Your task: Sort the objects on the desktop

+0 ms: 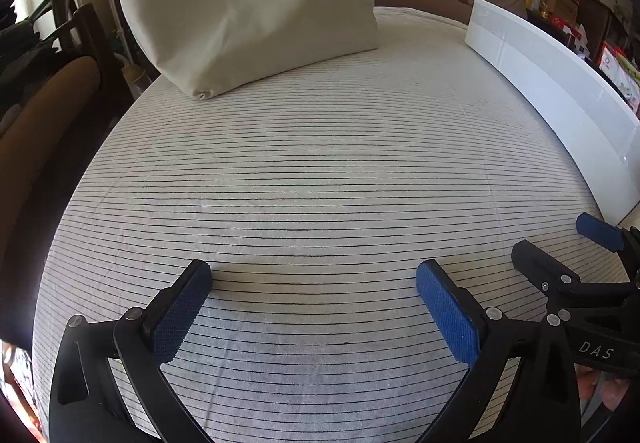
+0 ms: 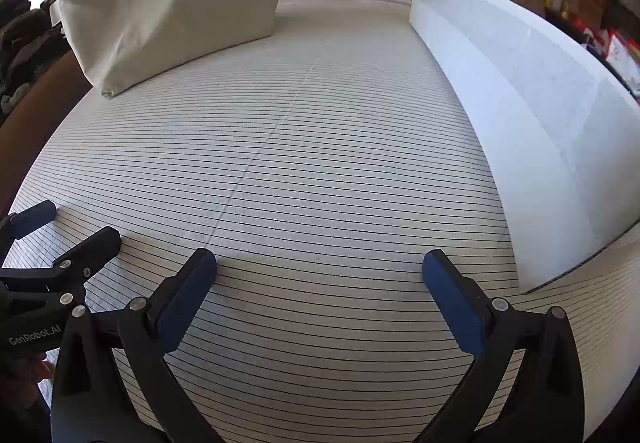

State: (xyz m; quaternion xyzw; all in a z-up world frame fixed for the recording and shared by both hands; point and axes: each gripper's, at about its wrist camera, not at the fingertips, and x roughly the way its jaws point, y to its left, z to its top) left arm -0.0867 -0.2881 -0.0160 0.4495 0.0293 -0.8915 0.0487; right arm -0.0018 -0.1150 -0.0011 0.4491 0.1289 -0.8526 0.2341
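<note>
Jaws: left gripper (image 1: pixel 314 275) and right gripper (image 2: pixel 320 263) both spread wide, holding nothing.
Desk (image 2: pixel 320 163): striped cloth.
Bag (image 1: pixel 248 7): beige, upright, far left.
Foam board (image 2: pixel 520 91): along right edge.

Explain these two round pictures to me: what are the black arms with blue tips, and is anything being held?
Those are two hand-held claws, one in each of a person's hands, each with a camera looking along its fingers. One picture comes from the left claw, the other from the right claw. Both are open and hold nothing. Each camera also glimpses the other claw at its edge. On the striped cloth stand a beige bag marked JWYP and a long white foam board along the right side.
</note>
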